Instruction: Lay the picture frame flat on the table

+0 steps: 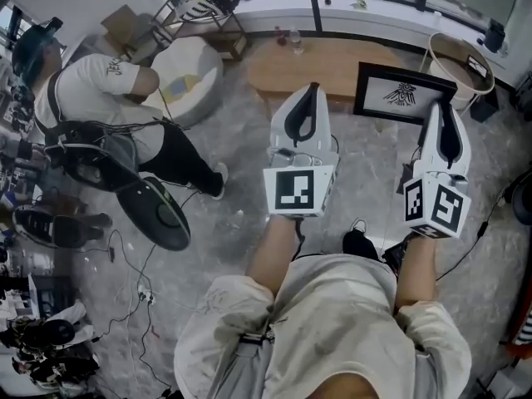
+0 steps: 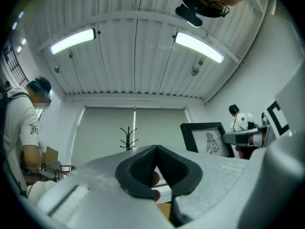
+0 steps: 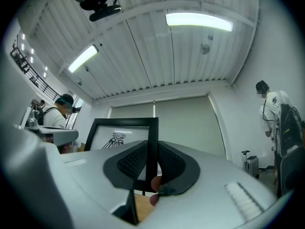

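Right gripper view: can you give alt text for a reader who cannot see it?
The right hand-held gripper is clamped on the right edge of an upright black rectangular picture frame holding a black bird-like print on white. Behind are a pale drawn blind and ceiling strip lights.

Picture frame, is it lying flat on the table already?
No, the picture frame stands upright, its side edge pinched in the right gripper.

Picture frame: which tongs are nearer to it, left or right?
Right. The right tongs grip the picture frame by its right edge; the left tongs sit off its left side, apart from it, holding nothing.
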{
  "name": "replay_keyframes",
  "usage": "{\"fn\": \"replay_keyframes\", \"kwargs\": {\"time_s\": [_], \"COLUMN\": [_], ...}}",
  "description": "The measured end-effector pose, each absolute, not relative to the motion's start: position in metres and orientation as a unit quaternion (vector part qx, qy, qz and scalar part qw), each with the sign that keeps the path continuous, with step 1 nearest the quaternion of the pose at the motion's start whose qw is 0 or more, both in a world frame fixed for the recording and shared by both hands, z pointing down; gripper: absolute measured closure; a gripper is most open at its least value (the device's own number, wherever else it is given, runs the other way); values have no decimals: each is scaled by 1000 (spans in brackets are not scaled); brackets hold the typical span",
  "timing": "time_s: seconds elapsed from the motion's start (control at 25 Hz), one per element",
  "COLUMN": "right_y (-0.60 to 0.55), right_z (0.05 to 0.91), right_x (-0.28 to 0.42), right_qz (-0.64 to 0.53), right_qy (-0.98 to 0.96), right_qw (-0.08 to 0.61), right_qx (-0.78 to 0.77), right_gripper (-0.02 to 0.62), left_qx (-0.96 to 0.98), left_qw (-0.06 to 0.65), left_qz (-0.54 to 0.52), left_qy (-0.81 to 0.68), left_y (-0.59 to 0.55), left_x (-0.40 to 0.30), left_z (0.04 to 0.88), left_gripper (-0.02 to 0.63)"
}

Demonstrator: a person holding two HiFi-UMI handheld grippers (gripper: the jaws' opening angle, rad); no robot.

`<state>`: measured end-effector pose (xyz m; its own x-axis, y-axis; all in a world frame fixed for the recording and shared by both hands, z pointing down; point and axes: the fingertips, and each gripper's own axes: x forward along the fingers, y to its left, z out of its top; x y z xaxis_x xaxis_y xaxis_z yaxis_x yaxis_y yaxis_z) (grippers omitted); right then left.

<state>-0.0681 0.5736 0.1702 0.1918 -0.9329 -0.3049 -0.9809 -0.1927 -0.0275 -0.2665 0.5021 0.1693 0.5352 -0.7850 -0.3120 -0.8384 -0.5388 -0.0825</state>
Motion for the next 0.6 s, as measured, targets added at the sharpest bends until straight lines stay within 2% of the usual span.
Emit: {"fn": "replay_keyframes", "kwargs": {"time_s": [0.6], "right_y": [526], "right_z": [194], "right_x": [-33], "right_qz": [86], "right_qy": [624], "right_qw": [75], "right_qx": [-773], "right_gripper": [525], "left_qx": [-877], "left_qw": [98], "left_qz": [96], "left_qy": [460], "left_y": [459], "left_x": [-226], "left_z": [189], "left_gripper": [601]}}
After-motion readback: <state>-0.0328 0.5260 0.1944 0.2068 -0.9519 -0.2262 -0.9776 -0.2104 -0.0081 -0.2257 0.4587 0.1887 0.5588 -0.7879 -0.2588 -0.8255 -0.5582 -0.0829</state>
